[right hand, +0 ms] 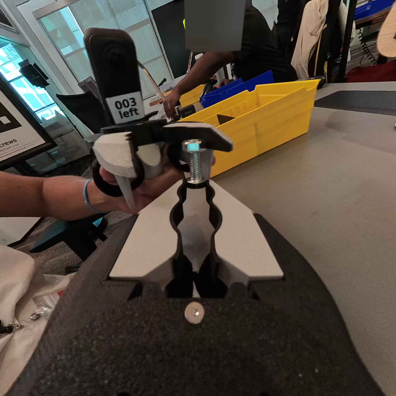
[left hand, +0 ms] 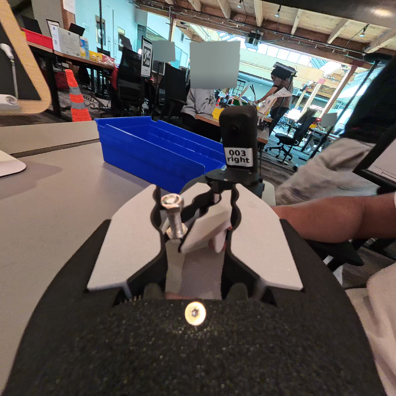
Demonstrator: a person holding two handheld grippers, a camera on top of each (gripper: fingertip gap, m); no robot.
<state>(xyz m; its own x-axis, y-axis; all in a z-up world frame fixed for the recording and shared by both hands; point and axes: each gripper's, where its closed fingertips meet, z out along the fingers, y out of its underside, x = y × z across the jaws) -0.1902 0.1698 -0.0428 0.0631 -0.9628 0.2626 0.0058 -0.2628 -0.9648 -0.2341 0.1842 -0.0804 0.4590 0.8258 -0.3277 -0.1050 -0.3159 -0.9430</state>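
Observation:
A silver hex-head bolt [left hand: 174,214] stands upright with a silver nut [left hand: 177,232] on its lower end. My right gripper [right hand: 196,186] is shut on that nut [right hand: 195,181], and the bolt [right hand: 194,160] rises from its fingertips. My left gripper [left hand: 196,192] is open, its fingers wide apart on either side of the bolt, with the bolt head close to the left pad [left hand: 157,205]. The left gripper also shows in the right wrist view [right hand: 162,147], facing mine, with one finger [right hand: 199,132] over the bolt head. Both grippers are above the grey table [left hand: 53,214].
A blue bin [left hand: 150,150] lies on the table behind the grippers. A yellow bin [right hand: 267,120] stands on the table [right hand: 321,192] in the right wrist view, with a blue bin [right hand: 235,87] beyond it. The person's forearms [left hand: 332,216] [right hand: 53,195] hold the grippers. An orange cone [left hand: 77,98] and people are in the background.

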